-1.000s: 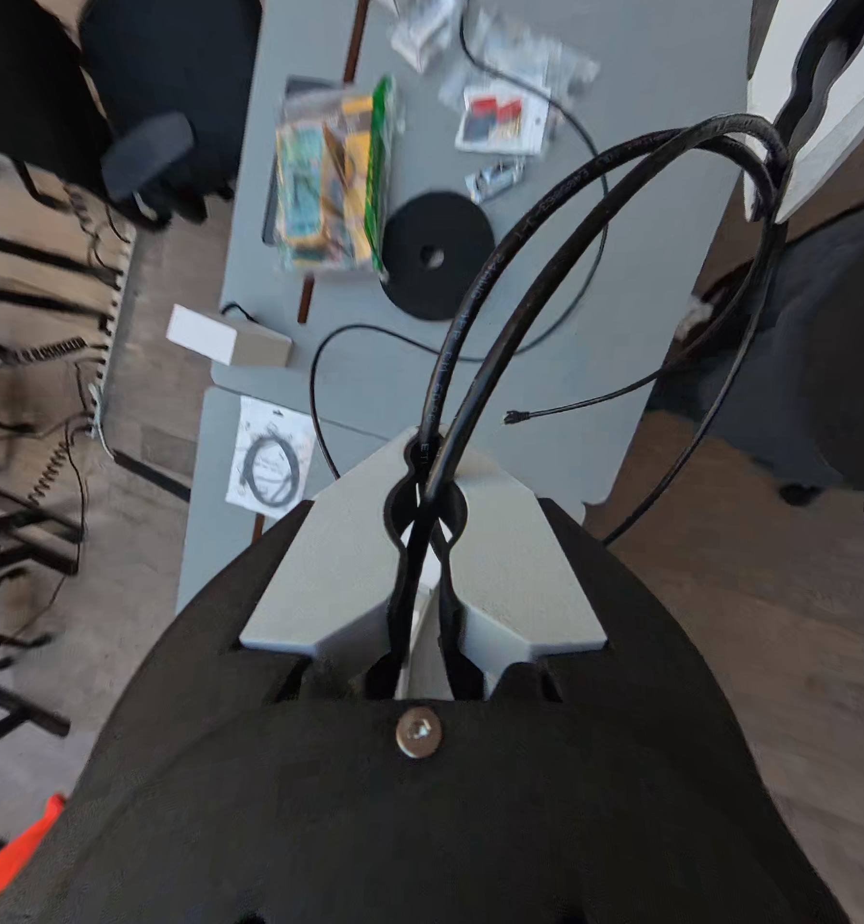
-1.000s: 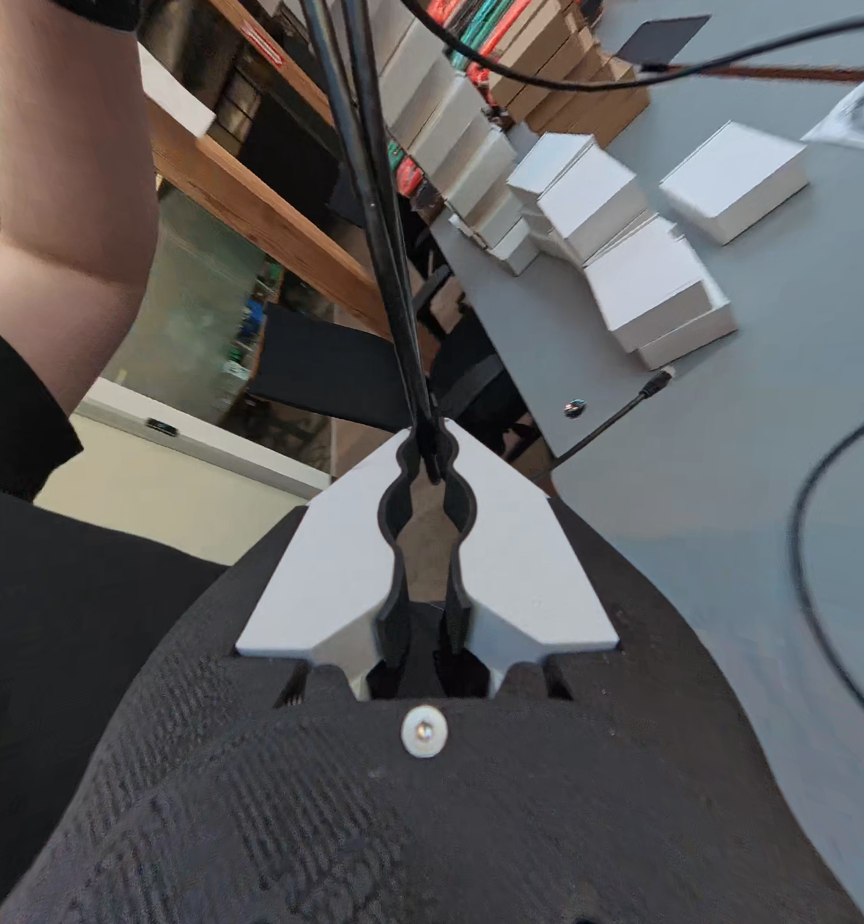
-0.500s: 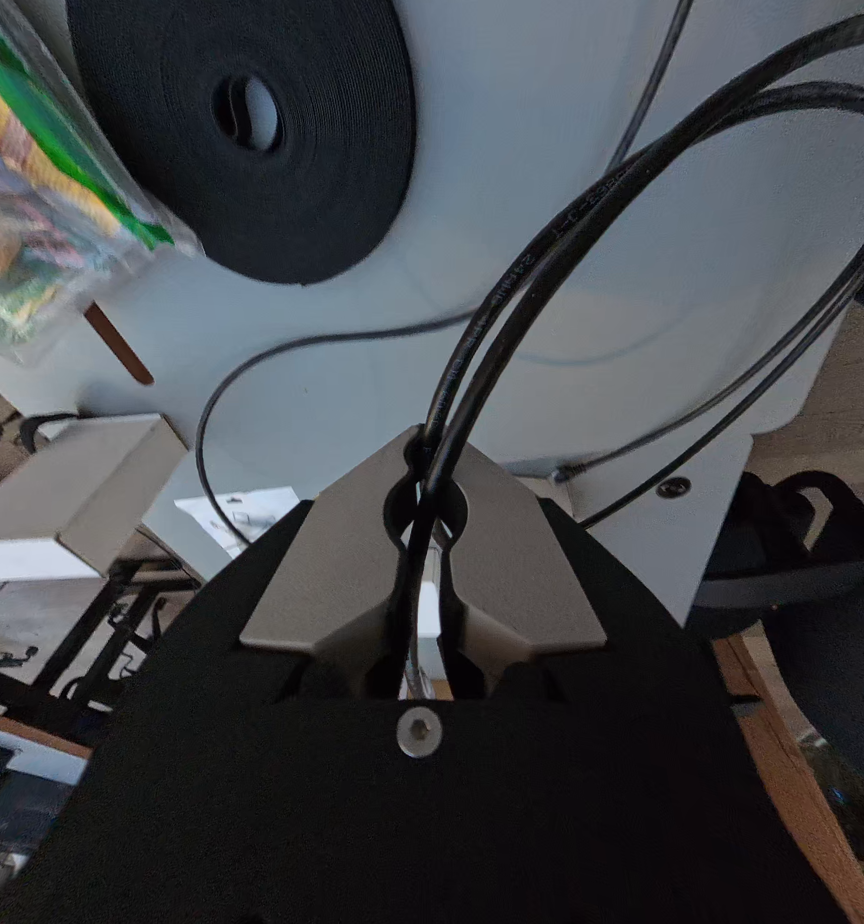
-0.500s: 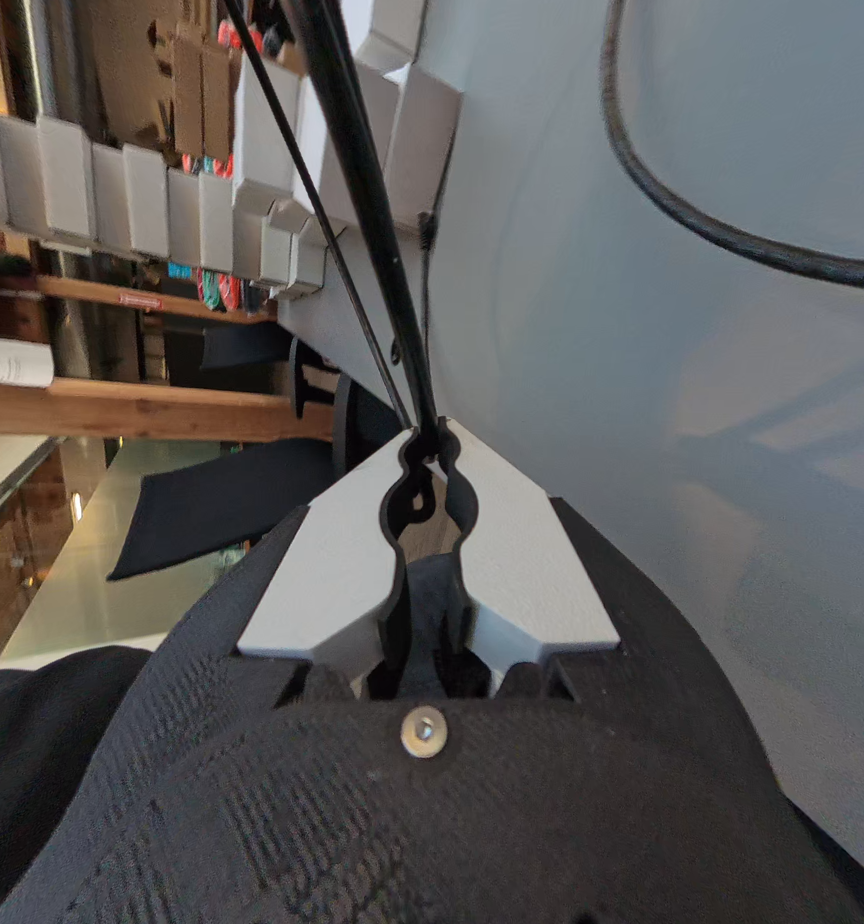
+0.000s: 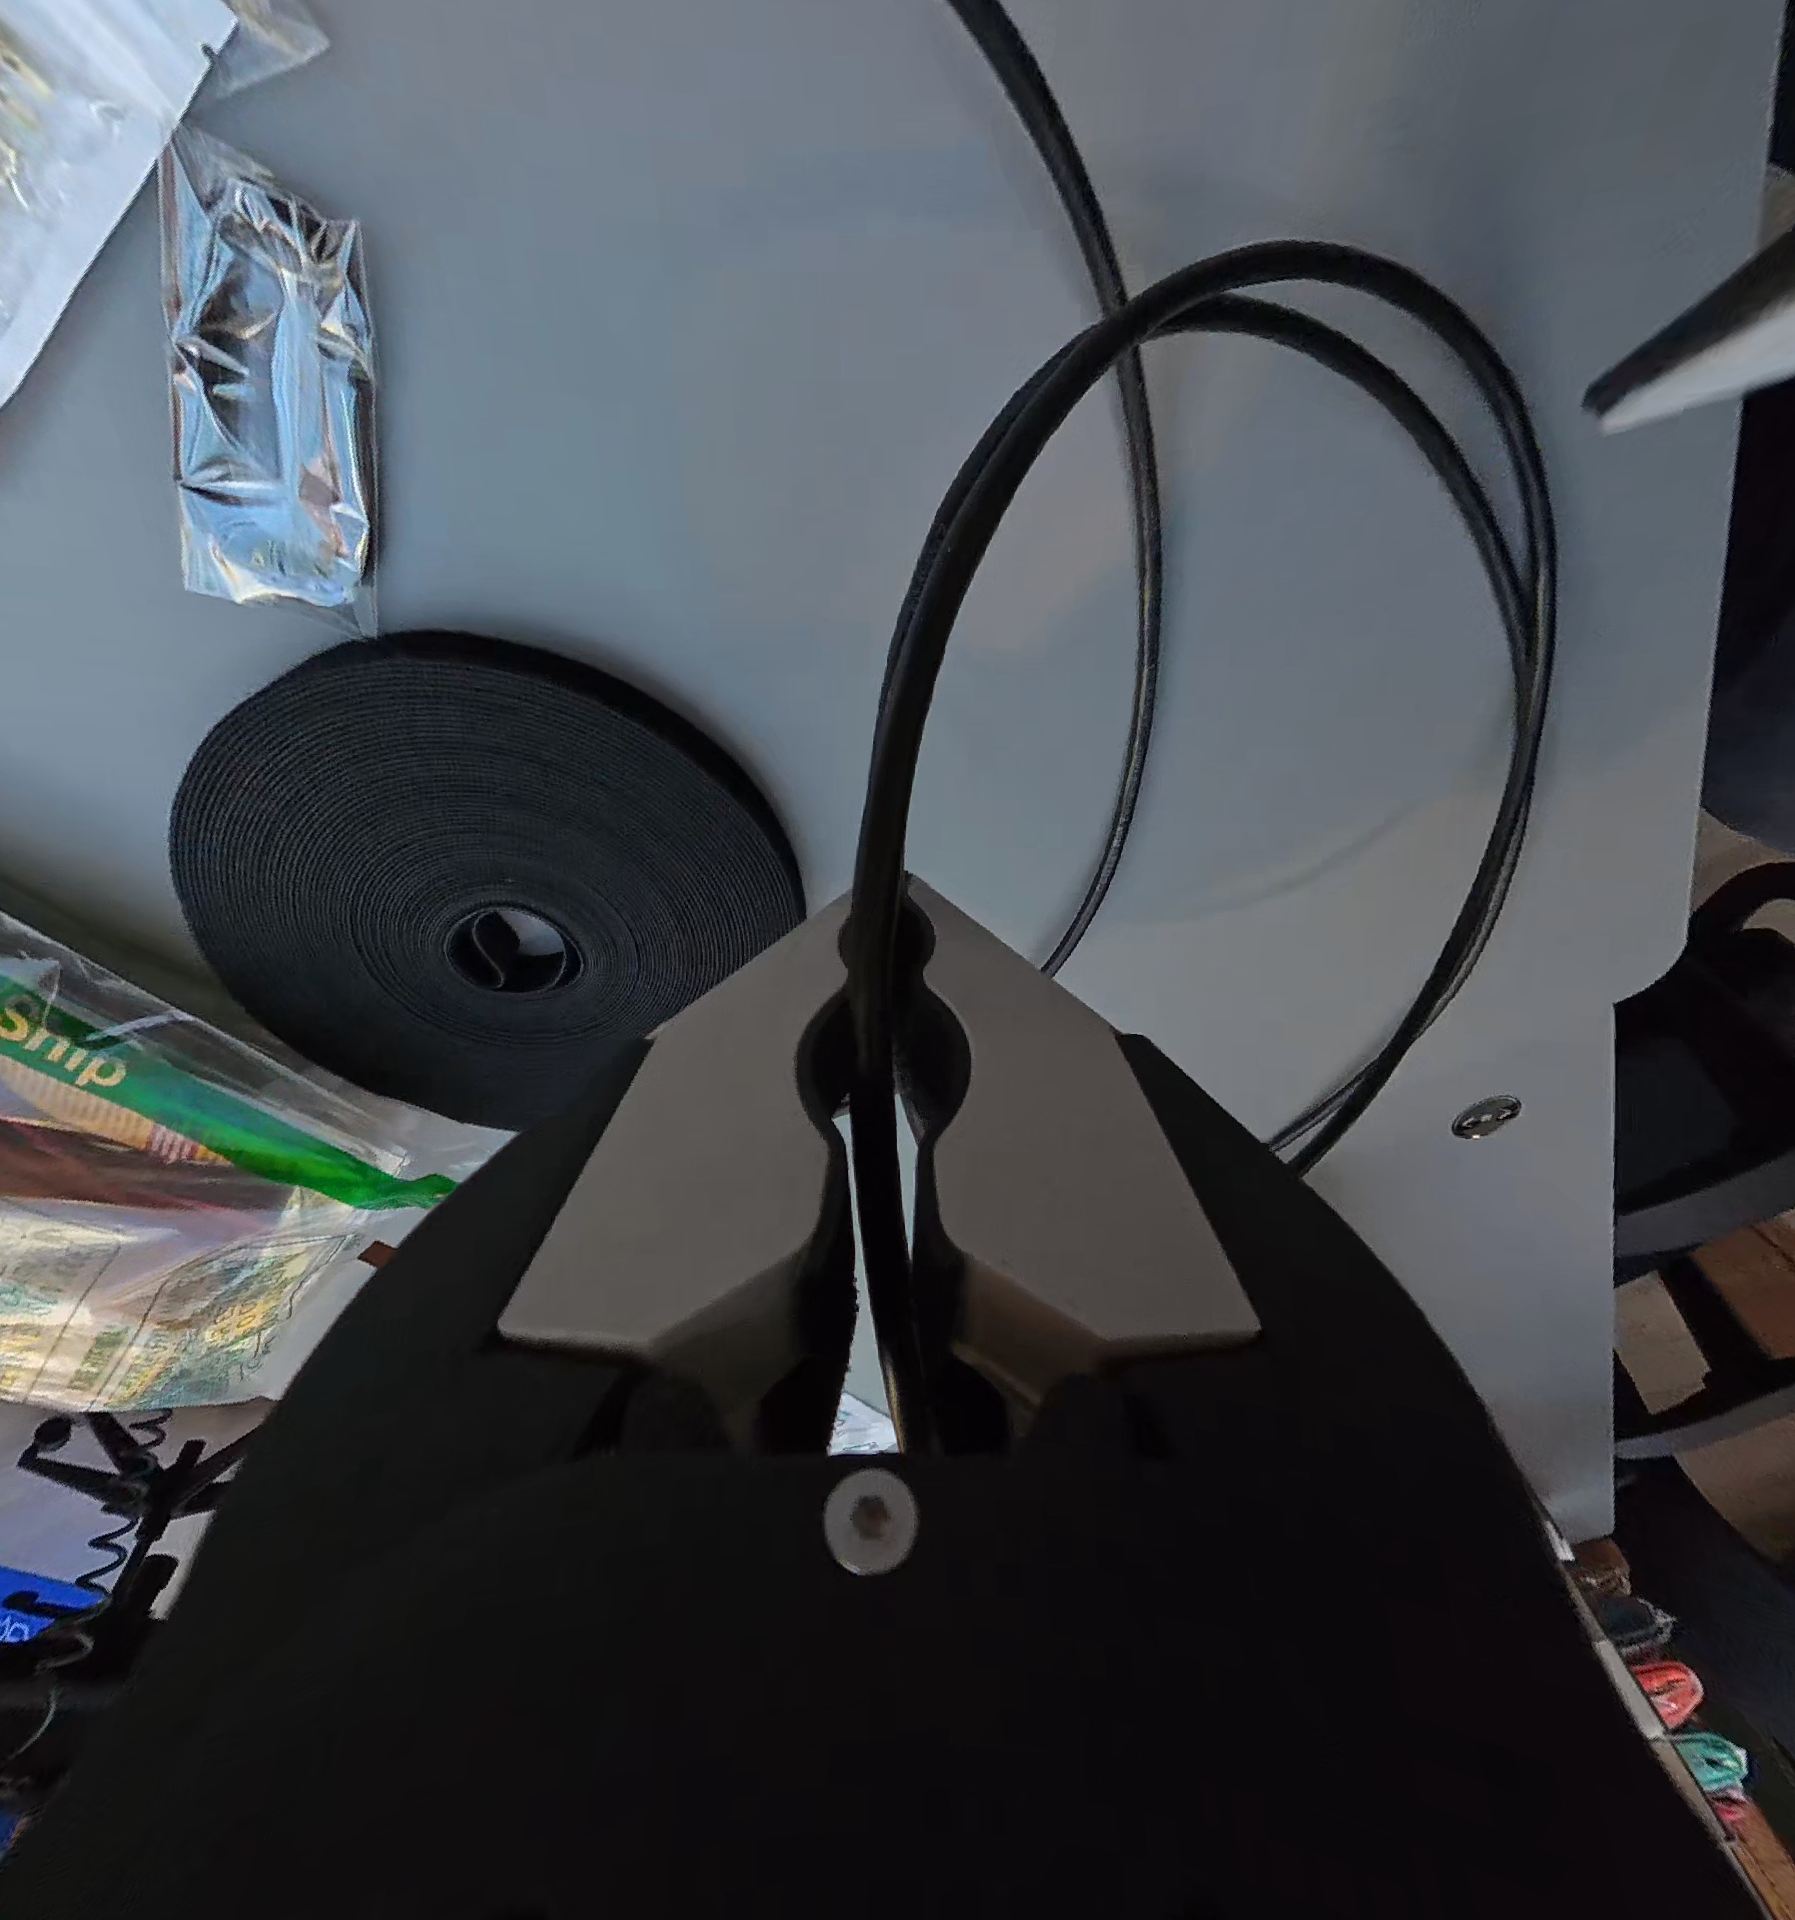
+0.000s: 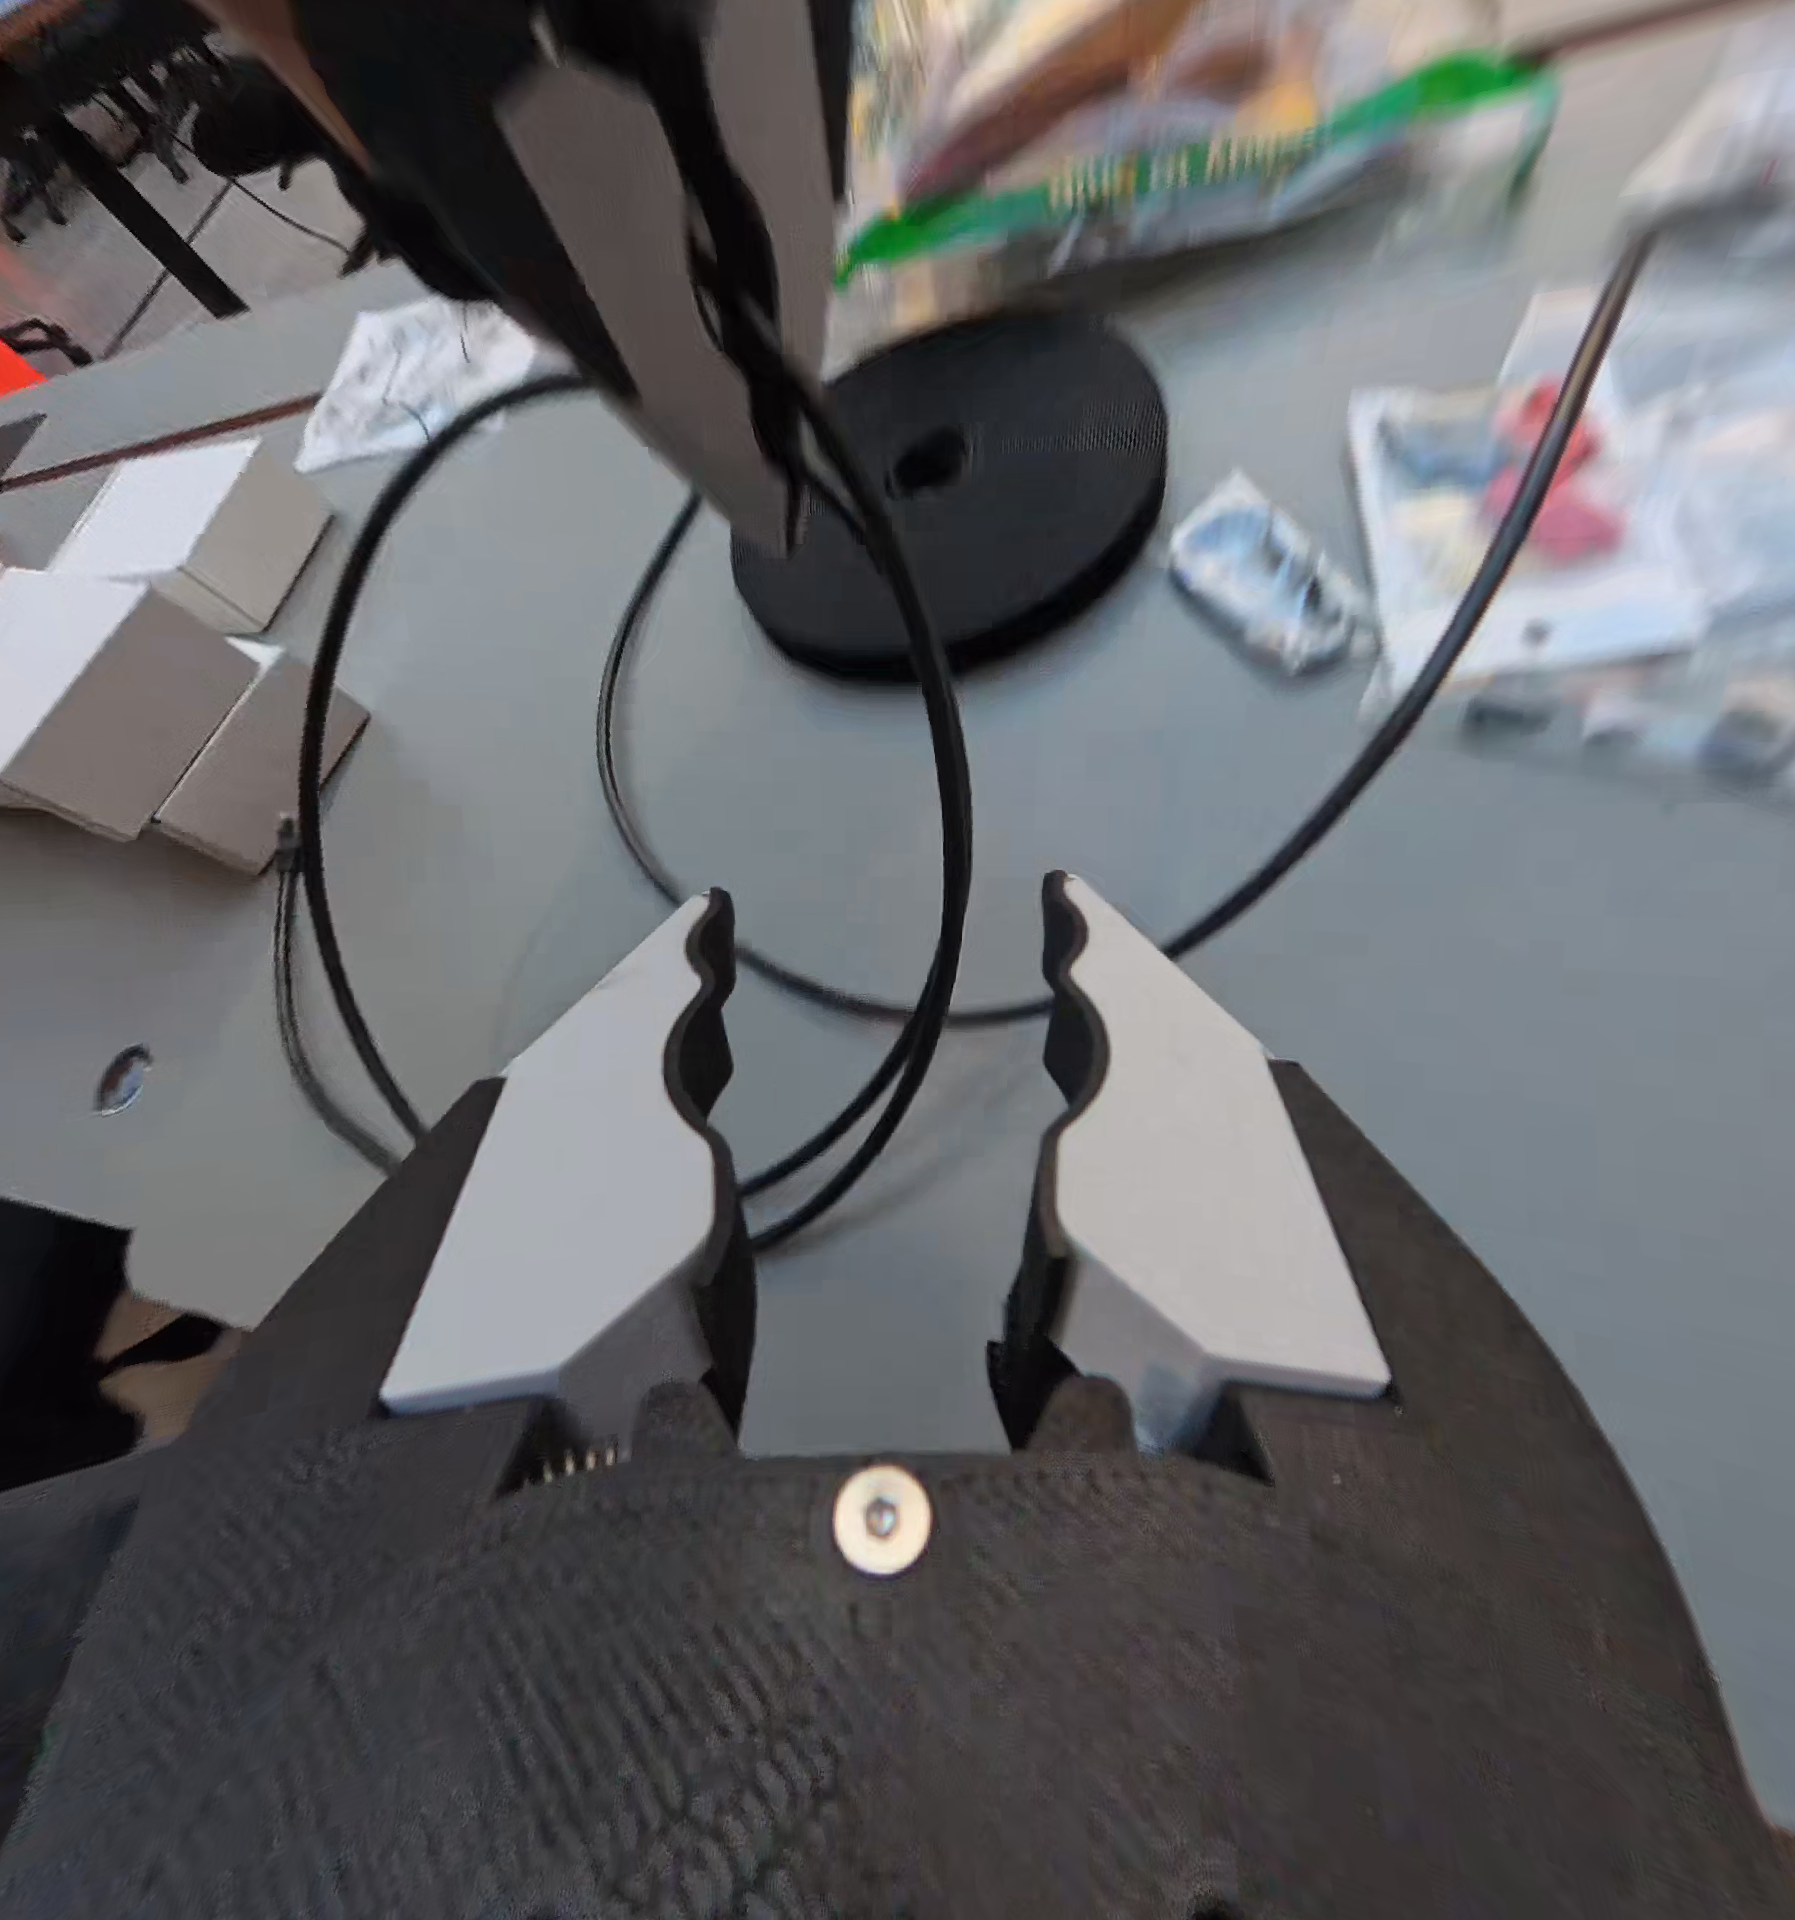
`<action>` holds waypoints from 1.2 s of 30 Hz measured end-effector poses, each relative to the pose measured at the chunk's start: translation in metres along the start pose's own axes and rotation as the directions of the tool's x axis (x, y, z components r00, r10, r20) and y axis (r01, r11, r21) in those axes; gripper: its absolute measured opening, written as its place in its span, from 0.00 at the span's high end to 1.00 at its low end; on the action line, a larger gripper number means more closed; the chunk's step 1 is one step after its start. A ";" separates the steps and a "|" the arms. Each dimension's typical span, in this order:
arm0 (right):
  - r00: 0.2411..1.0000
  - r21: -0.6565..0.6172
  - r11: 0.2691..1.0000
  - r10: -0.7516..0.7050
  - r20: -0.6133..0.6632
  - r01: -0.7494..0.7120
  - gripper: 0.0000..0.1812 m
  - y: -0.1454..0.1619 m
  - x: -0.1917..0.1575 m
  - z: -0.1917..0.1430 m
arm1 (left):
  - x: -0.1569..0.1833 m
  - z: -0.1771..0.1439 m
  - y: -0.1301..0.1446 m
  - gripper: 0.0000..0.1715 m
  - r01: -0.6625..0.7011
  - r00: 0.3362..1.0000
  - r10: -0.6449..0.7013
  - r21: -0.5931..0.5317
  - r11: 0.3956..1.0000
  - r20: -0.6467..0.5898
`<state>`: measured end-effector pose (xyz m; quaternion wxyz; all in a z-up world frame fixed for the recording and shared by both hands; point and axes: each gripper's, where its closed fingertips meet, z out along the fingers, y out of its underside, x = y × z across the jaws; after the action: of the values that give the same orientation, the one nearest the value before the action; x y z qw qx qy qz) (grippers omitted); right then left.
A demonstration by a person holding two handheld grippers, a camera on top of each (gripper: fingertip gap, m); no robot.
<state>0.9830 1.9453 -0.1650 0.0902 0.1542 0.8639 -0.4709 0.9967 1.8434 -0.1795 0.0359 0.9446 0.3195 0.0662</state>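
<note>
— Since half a second ago, what has changed?
— Jaws of the right gripper, which had pinched the black cable, now stand spread wide with nothing between them. Its view has swung from the table edge to look down on the grey table.

— And the left gripper?
— Pressed together on the doubled cable, as before. Two strands rise from its tip, arch to the right and drop past the near right table edge.

— What lies about, from the left?
— In the right wrist view: white boxes at far left, then the cable lying in loops on the table, the left gripper hanging above them with strands trailing from it, the black tape roll just behind it, and clear plastic bags at right, blurred.

— And the left wrist view?
— A printed packet with a green strip, a crumpled clear bag, then the tape roll just beside the fingers.
</note>
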 end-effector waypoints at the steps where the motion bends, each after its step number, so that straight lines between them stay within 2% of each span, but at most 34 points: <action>1: 0.997 0.036 0.996 -0.079 -0.018 0.079 0.67 -0.022 0.001 0.004 | 0.001 -0.002 -0.004 1.00 -0.001 1.000 0.001 0.005 1.000 -0.009; 3: 0.975 0.019 0.979 -0.201 -0.091 0.204 0.59 -0.042 0.013 0.023 | 0.004 -0.006 -0.009 1.00 0.006 0.999 -0.006 0.009 1.000 -0.032; 5: 0.956 -0.039 0.964 -0.267 -0.119 0.264 0.61 -0.043 0.024 0.044 | 0.009 -0.013 -0.014 1.00 0.037 0.996 -0.035 0.024 0.999 -0.077; 8: 0.948 -0.075 0.949 -0.311 -0.060 0.307 0.81 -0.041 0.016 0.063 | 0.017 -0.025 -0.030 1.00 0.123 0.980 -0.107 0.089 0.988 -0.167; 9: 0.939 -0.089 0.941 -0.333 -0.082 0.326 0.88 -0.042 0.018 0.063 | 0.020 -0.029 -0.036 1.00 0.160 0.970 -0.133 0.119 0.980 -0.204; 11: 0.923 -0.038 0.929 -0.369 -0.106 0.367 1.00 -0.054 0.016 0.058 | 0.027 -0.039 -0.044 1.00 0.228 0.943 -0.175 0.166 0.960 -0.282; 13: 0.934 0.017 0.939 -0.340 -0.110 0.344 1.00 -0.063 0.015 0.050 | 0.035 -0.051 -0.039 1.00 0.281 0.914 -0.202 0.189 0.941 -0.352; 17: 0.970 0.091 0.974 -0.193 -0.150 0.208 1.00 -0.074 0.041 0.030 | 0.050 -0.073 0.000 0.97 0.417 0.827 -0.271 0.215 0.883 -0.492; 19: 0.986 0.138 0.984 -0.098 -0.133 0.117 1.00 -0.080 0.050 0.022 | 0.069 -0.086 0.012 0.90 0.512 0.734 -0.264 0.255 0.820 -0.626; 22: 0.992 0.187 0.981 -0.025 -0.127 0.049 1.00 -0.089 0.057 0.012 | 0.099 -0.104 0.011 0.85 0.639 0.600 -0.174 0.338 0.691 -0.781; 24: 0.992 0.219 0.976 0.032 -0.119 -0.005 1.00 -0.094 0.062 0.007 | 0.113 -0.104 0.003 0.83 0.687 0.578 -0.116 0.405 0.603 -0.808; 26: 0.990 0.233 0.970 0.094 -0.108 -0.067 1.00 -0.097 0.069 0.002 | 0.120 -0.095 -0.009 0.83 0.709 0.597 -0.088 0.473 0.523 -0.797; 28: 0.984 0.252 0.959 0.153 -0.086 -0.127 1.00 -0.103 0.073 -0.004 | 0.122 -0.099 -0.028 0.86 0.743 0.601 -0.031 0.544 0.389 -0.799; 31: 0.973 0.288 0.940 0.214 -0.087 -0.181 1.00 -0.121 0.082 -0.019 | 0.125 -0.129 -0.049 0.89 0.814 0.535 0.121 0.548 0.192 -0.836; 33: 0.964 0.331 0.920 0.251 -0.087 -0.209 1.00 -0.141 0.091 -0.034 | 0.128 -0.150 -0.052 0.92 0.828 0.516 0.199 0.545 0.134 -0.833; 36: 0.947 0.396 0.877 0.317 -0.053 -0.271 1.00 -0.175 0.105 -0.059 | 0.133 -0.178 -0.045 0.92 0.810 0.524 0.242 0.566 0.155 -0.817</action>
<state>0.8226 1.9252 -0.0268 0.0785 0.3254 0.7252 -0.6016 1.0483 1.9643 0.0049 -0.6758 0.5113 0.4702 0.2464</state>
